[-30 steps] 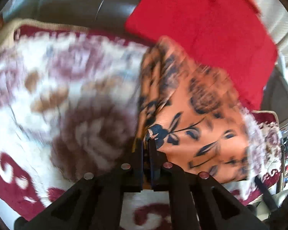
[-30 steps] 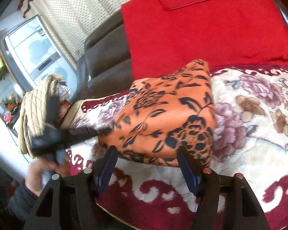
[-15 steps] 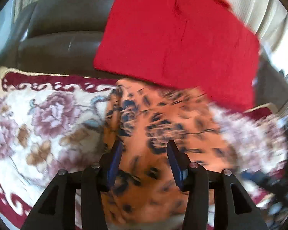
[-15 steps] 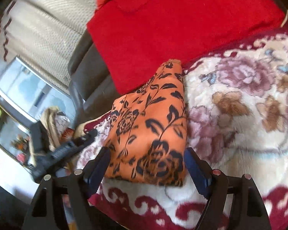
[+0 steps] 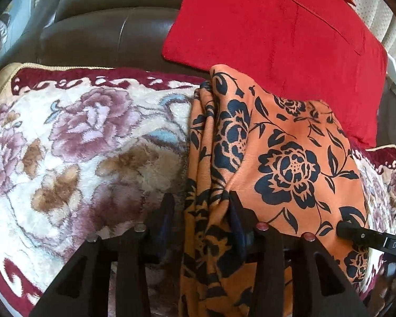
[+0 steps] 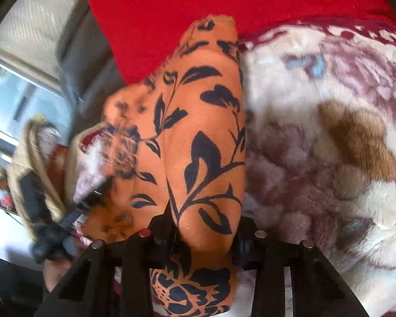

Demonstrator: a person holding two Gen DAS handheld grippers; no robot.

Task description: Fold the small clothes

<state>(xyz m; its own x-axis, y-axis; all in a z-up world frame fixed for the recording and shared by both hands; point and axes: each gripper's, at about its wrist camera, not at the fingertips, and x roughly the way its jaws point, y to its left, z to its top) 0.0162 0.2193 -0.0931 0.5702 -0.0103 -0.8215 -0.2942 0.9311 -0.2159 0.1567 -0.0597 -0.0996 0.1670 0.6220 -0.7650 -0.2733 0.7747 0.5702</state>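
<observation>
An orange garment with a black flower print (image 5: pixel 277 158) lies folded on a floral fleece blanket (image 5: pixel 79 137). My left gripper (image 5: pixel 199 206) is open, its fingers standing either side of the garment's bunched left edge. My right gripper (image 6: pixel 204 228) is open and straddles the other edge of the same garment (image 6: pixel 198 137), with cloth bulging between the fingers. The right gripper's tip shows at the right in the left wrist view (image 5: pixel 369 235). The left gripper shows blurred at the left in the right wrist view (image 6: pixel 55 227).
A red cushion (image 5: pixel 277 34) leans on the dark leather sofa back (image 5: pixel 105 34) just behind the garment. A window (image 6: pixel 10 100) and a beige quilted bundle (image 6: pixel 31 158) are off the sofa's end.
My left gripper opened, let go of the garment edge and now straddles it. My right gripper moved in close until the garment edge sits between its fingers.
</observation>
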